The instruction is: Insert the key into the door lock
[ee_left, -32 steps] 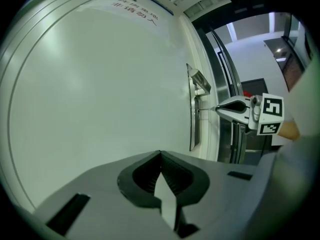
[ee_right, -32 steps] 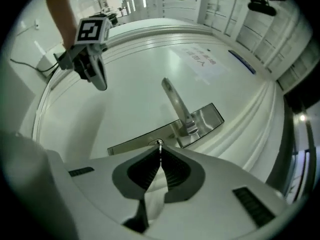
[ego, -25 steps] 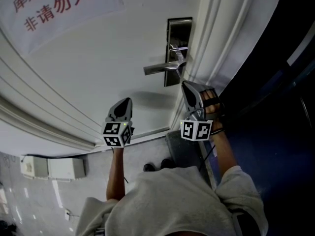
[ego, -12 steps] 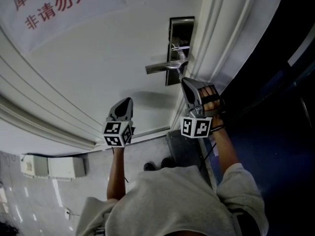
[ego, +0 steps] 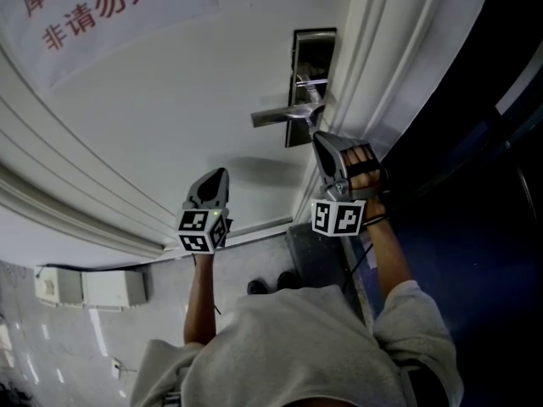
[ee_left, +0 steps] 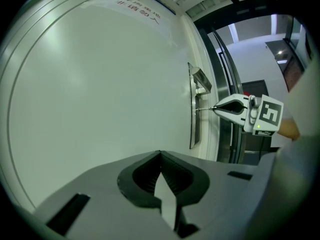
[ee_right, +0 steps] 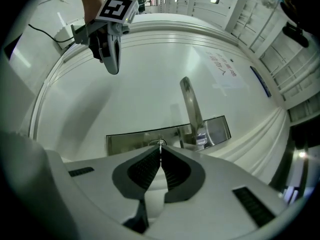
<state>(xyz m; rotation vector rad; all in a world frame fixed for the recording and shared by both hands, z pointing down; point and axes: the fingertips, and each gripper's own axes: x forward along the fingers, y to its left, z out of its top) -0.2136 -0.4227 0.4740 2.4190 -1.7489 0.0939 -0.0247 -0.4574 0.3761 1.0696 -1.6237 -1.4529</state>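
A steel lock plate (ego: pixel 311 54) with a lever handle (ego: pixel 276 117) sits on the white door (ego: pixel 170 117). My right gripper (ego: pixel 317 139) points at the plate just below the handle, shut on a thin key (ee_right: pixel 160 144). In the left gripper view the key (ee_left: pixel 204 108) runs from the right gripper (ee_left: pixel 215 107) to the lock plate (ee_left: pixel 192 129), its tip at the plate. The keyhole itself is hidden behind the jaws. My left gripper (ego: pixel 222 171) hangs shut and empty, short of the bare door, left of the lock.
A paper notice with red characters (ego: pixel 93 11) is stuck on the door at upper left. White door-frame mouldings (ego: pixel 373 66) run beside the lock, with a dark opening (ego: pixel 475 142) to their right. A white box (ego: pixel 85 288) sits on the floor.
The right gripper has rolled a little about its own axis at the lock plate. The left gripper has stayed where it was.
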